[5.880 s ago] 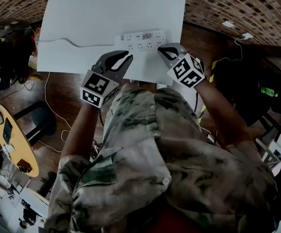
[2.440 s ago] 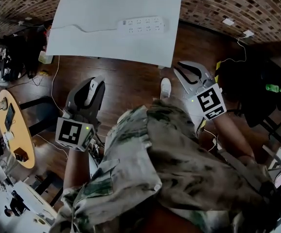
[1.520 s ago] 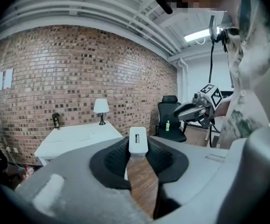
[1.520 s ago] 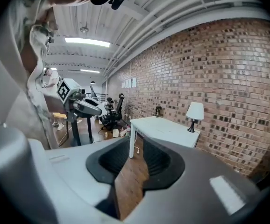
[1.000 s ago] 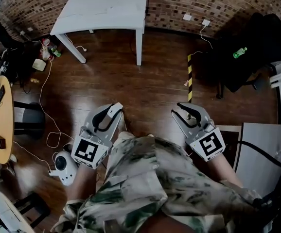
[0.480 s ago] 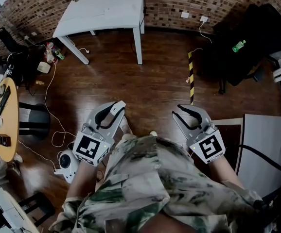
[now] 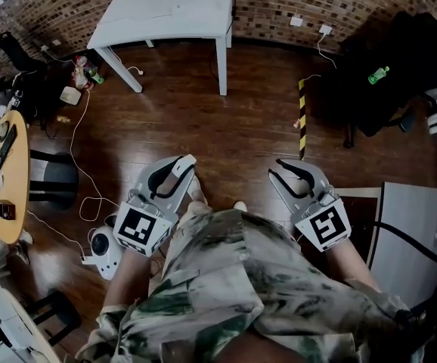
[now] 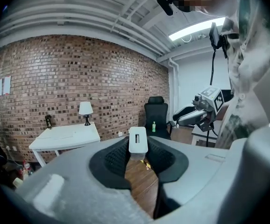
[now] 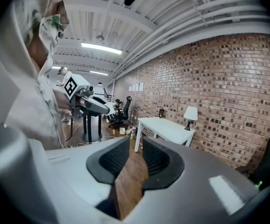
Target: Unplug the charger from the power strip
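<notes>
In the head view my left gripper (image 7: 175, 174) is shut on the white charger (image 7: 181, 168), held over the wooden floor in front of the person. The left gripper view shows the charger (image 8: 138, 140) upright, pinched between the black pads (image 8: 114, 157). My right gripper (image 7: 280, 169) hangs level with it to the right. Its jaws are closing with nothing between them, and only floor shows in its gap (image 9: 136, 155). The white table (image 7: 169, 10) stands far off at the brick wall. I cannot make out the power strip on it.
A black office chair (image 7: 388, 66) with a green bottle (image 7: 378, 75) stands at the back right. Yellow-black tape (image 7: 302, 116) marks the floor. At the left are a round wooden table (image 7: 7, 180), cables and a white device (image 7: 101, 248). A grey desk (image 7: 411, 233) is at the right.
At first both grippers were at the power strip on the table. Since then the person has backed far away with the charger in the left gripper. Over the last second both grippers barely shifted.
</notes>
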Demonstrator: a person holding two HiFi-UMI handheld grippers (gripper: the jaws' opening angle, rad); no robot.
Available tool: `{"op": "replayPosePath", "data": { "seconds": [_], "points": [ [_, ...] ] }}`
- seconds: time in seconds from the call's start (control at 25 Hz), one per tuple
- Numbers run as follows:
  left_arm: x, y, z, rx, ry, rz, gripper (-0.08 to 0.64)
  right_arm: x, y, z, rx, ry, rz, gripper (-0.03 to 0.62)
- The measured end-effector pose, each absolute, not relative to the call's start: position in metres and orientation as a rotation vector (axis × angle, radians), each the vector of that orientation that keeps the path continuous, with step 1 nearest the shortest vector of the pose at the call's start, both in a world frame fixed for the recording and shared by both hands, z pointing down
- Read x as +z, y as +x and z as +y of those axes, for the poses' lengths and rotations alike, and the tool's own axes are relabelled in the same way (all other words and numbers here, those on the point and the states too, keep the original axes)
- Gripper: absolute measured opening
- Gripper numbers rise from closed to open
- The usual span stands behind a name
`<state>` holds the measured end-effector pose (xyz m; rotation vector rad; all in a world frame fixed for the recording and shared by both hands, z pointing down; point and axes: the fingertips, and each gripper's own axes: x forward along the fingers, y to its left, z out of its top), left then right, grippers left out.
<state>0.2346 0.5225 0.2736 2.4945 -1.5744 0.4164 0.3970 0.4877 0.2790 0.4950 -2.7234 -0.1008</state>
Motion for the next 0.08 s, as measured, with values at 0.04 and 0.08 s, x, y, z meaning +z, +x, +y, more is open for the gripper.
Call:
{"op": "replayPosePath", "data": {
  "seconds": [0.04,0.08],
  "points": [
    [0.2749,0.2287,0.5211,0.414,2.492,-1.576,0.107,0.2796,0.3911,0.4850,-0.103,0.492,-2.721,0.094],
    [0.2762,0.2227,0.5196,0.413,2.489,-1.577,0.107,0.2802,0.3852,0.4824,-0.105,0.488,-2.719,0.094]
  ]
}}
